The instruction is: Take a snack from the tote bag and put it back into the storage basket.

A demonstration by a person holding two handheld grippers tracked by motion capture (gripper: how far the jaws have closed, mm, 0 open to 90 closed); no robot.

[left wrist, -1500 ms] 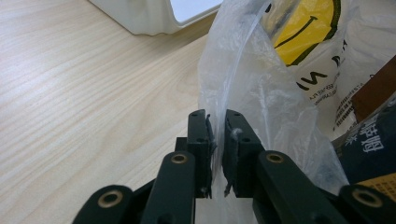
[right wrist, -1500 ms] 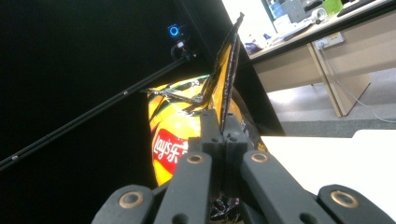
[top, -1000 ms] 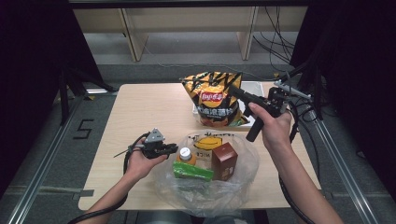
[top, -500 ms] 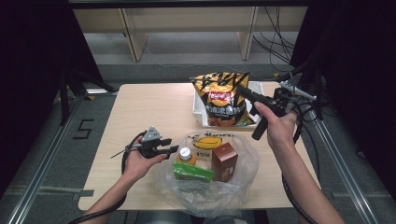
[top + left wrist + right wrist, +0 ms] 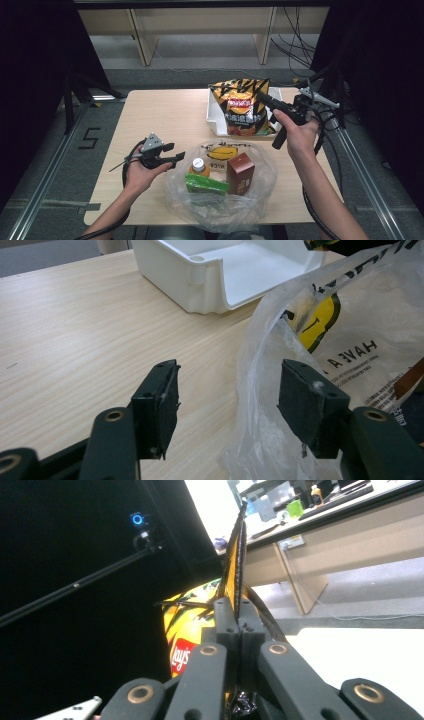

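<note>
Right gripper view shows the right gripper (image 5: 239, 625) clamped on the Lay's chip bag (image 5: 187, 630); the left gripper (image 5: 227, 400), jaws just opened, straddles the "HAVE A" plastic bag (image 5: 350, 355).

A chip bag (image 5: 243, 107) stands in the bin (image 5: 215, 112) at the table's (image 5: 165, 115) far right; nearer, a plastic bag (image 5: 220, 205) holds a bottle (image 5: 199, 167) and carton (image 5: 240, 172).

The chip bag (image 5: 242, 107) is yellow with black stripes and a red logo, above a white bin (image 5: 216, 122) on the pale wood table (image 5: 165, 115). Near it, the clear plastic bag (image 5: 220, 207) holds an orange bottle (image 5: 199, 168) with a white cap, a green pack (image 5: 205, 184) and a brown box (image 5: 240, 173).
</note>
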